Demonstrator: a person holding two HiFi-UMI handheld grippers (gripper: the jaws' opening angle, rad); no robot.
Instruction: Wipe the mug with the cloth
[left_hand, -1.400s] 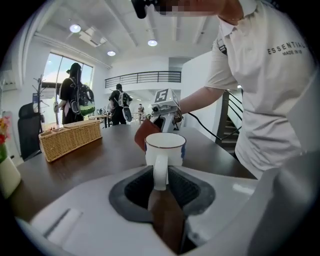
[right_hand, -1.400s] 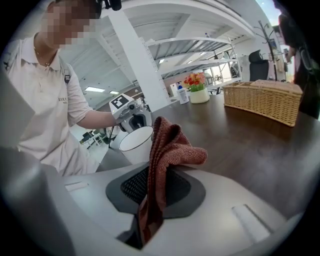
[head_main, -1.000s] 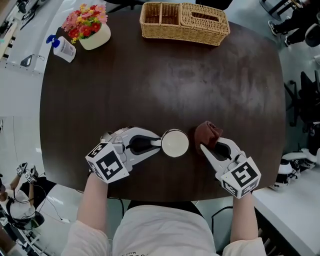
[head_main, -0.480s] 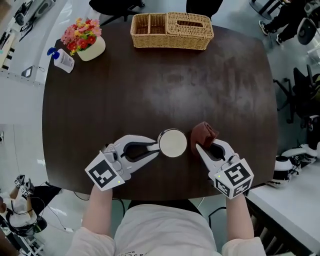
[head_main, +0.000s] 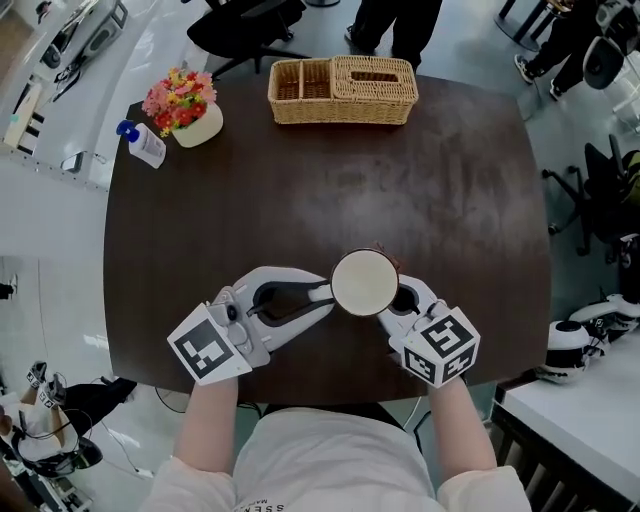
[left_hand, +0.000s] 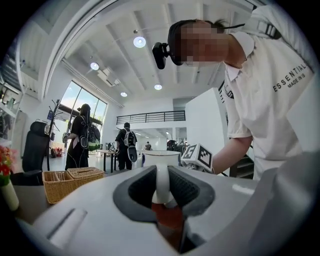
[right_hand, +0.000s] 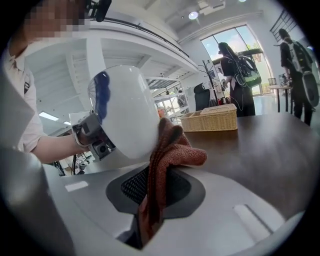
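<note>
At lower centre of the head view, the left gripper (head_main: 318, 295) is clamped on the handle (left_hand: 161, 180) of the white mug (head_main: 364, 283). The brown cloth (right_hand: 170, 150), pinched between the right gripper's (head_main: 396, 299) jaws, touches the mug's side. The mug appears raised above the table (head_main: 300, 180).

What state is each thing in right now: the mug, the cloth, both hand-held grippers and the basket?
Mug: gripped by its handle, mouth up, cloth against its side.
Cloth: bunched, clamped in the right hand-held gripper.
Left hand-held gripper: shut on the mug's handle.
Right hand-held gripper: shut on the cloth.
Basket: two compartments open, the rest lidded.
</note>
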